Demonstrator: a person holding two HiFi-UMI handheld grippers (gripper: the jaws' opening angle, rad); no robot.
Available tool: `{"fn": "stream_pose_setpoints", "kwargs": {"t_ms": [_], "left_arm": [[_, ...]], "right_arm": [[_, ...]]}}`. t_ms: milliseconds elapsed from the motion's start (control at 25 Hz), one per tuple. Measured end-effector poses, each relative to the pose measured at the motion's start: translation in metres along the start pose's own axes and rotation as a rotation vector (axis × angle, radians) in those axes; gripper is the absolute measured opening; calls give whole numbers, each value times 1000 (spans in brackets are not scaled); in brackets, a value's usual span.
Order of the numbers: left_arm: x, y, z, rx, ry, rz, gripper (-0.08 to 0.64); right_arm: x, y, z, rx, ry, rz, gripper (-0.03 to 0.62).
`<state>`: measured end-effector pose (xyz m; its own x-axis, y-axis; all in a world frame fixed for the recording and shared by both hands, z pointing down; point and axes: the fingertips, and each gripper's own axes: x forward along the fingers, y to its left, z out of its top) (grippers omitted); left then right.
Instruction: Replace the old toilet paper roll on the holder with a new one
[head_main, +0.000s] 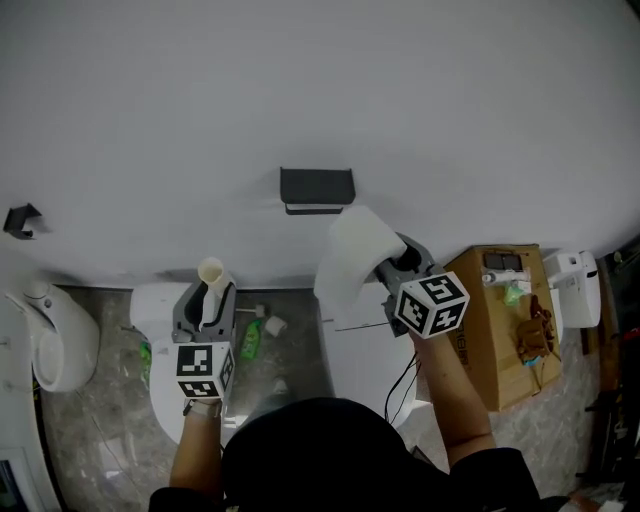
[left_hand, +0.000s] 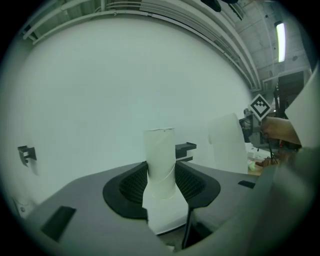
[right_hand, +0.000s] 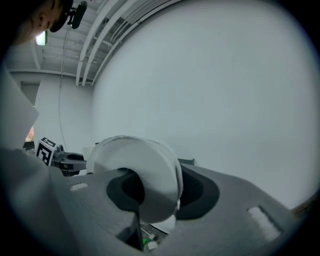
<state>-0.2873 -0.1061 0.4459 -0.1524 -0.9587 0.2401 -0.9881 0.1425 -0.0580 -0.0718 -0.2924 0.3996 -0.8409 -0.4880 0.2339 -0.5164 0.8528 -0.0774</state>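
- Closest to the lens, your left forearm (head_main: 198, 455) carried the left gripper (head_main: 208, 298) low and well to the left of the holder (head_main: 317, 189).
- Its jaws stood part-spread and pinched the old cardboard tube (head_main: 211, 276) from both sides. The tube stood upright between the pads, with a scrap of paper trailing from its lower end.
- That position suited the job: with the spent tube held off to the side, the way to the holder was free for your other hand.
- On the white wall (head_main: 320, 90), the dark holder was bare, with no roll on it. Judged from this, removal was done and fitting was the step in hand.
- Just below and to the right of the holder, the new toilet paper roll (head_main: 355, 252) sat in the right gripper (head_main: 388, 264), near the holder but not yet on it.
- The right jaws stood moderately spread and clamped on the roll, with one pad against each side. A loose tail of paper hung from the roll's lower left.
- The roll was held high and close to the wall, apparently so that it could be lined up with the holder.
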Motion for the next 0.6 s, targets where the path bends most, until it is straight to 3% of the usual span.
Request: {"fn": "stream_pose_setpoints", "kwargs": {"t_ms": [600], "left_arm": [[23, 16, -24, -12, 53, -67, 184]], "right_arm": [[122, -27, 20, -213, 378, 110, 138]]}}
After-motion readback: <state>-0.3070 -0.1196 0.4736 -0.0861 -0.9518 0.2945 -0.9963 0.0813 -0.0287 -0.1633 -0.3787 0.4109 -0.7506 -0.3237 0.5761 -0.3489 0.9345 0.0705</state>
